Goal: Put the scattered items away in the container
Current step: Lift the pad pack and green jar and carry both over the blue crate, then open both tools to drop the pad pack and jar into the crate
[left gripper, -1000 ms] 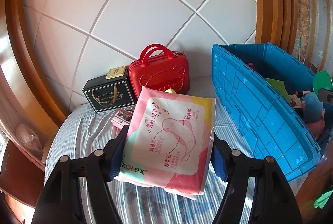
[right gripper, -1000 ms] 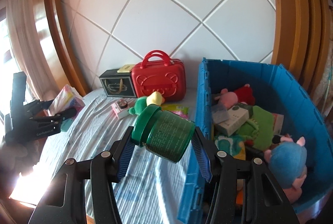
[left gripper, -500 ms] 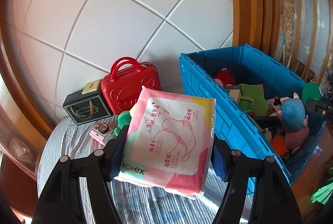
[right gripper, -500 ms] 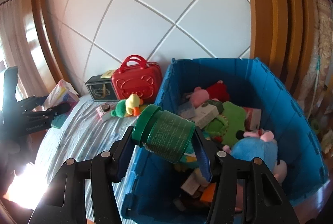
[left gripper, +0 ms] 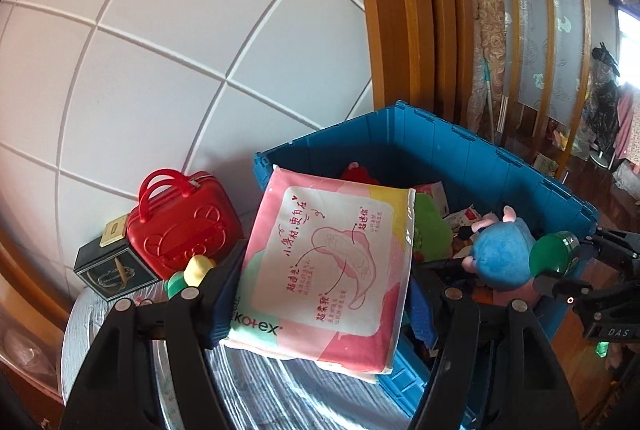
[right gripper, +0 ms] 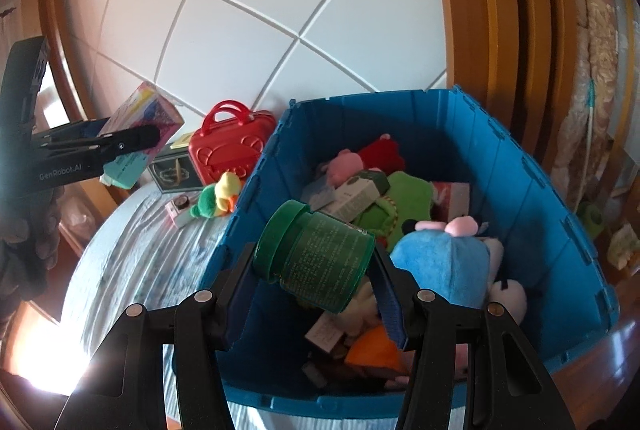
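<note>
Both tools have swung over toward the blue bin [right gripper: 460, 134] since a second ago, and each carries the same thing as before. Then the bin sat off to the side; now it fills the middle of both views.

The left tool [left gripper: 320, 294] is clamped on a pink pack of pads [left gripper: 328, 258]. Its two pads press the pack's side edges, so the flat pack stays face up and does not flop. The pack hangs over the bin's near left corner, partly above the striped cloth [left gripper: 280, 394] on the surface and partly above the toys inside. It looks like it needs to go a bit further in before it can drop.

The right tool [right gripper: 316, 294] is clamped on a green jar [right gripper: 320, 258]. The jar lies on its side, lid pointing left, squeezed across its round body so it cannot roll out. It is already right above the inside of the bin, over the blue plush toy [right gripper: 440, 262] and the boxes, so letting go there should land it in the pile.

A red case [right gripper: 228, 154], a black box [left gripper: 108, 270], a yellow and green plush duck [right gripper: 218, 196] and a small pink box [right gripper: 178, 210] wait on the surface by the wall, outside the bin. I think they get picked up later.
</note>
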`<action>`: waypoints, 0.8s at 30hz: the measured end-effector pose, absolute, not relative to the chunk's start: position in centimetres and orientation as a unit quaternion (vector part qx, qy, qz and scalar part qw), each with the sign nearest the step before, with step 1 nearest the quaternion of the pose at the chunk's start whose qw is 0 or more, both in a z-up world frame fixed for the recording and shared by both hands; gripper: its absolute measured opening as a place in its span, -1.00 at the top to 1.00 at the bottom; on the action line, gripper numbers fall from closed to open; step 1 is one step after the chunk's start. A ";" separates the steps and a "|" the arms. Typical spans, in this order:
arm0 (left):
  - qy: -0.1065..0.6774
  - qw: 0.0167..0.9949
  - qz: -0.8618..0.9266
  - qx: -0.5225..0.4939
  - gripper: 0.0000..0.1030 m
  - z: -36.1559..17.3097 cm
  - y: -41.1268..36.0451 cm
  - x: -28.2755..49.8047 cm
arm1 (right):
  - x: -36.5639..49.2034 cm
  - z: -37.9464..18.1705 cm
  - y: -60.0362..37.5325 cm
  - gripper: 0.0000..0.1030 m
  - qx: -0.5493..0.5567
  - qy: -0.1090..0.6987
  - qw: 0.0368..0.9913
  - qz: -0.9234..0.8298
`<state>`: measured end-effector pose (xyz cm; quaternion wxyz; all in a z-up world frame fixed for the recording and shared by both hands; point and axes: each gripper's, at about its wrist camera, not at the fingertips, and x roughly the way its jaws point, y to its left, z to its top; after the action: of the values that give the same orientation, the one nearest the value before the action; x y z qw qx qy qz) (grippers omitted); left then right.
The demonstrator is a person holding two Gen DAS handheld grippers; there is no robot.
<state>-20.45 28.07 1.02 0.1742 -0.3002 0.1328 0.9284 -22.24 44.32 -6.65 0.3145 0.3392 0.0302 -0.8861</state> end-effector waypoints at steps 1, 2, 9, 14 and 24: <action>0.135 0.180 0.928 -0.298 -0.34 1.2 28.8 -20.6 | -22.5 -6.8 44.6 -0.04 0.341 0.029 0.313 -0.886; 0.139 0.185 0.927 -0.295 -0.34 1.3 29.4 -20.7 | -22.7 -6.9 44.9 -0.04 0.343 0.028 0.311 -0.886; 0.154 0.208 0.923 -0.286 -0.34 1.9 33.1 -22.2 | -23.9 -7.0 46.3 -0.04 0.347 0.018 0.310 -0.885; 0.165 0.219 0.919 -0.284 -0.33 2.0 35.1 -22.8 | -24.5 -7.4 46.8 -0.04 0.352 0.015 0.311 -0.883; 0.172 0.232 0.914 -0.284 -0.34 1.7 37.9 -24.0 | -25.8 -8.3 48.0 -0.04 0.368 0.023 0.297 -0.881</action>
<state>-24.02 37.89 1.69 0.2319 -0.2839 0.1724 0.9143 -25.82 48.01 -8.32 0.2968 0.3683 0.0227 -0.8808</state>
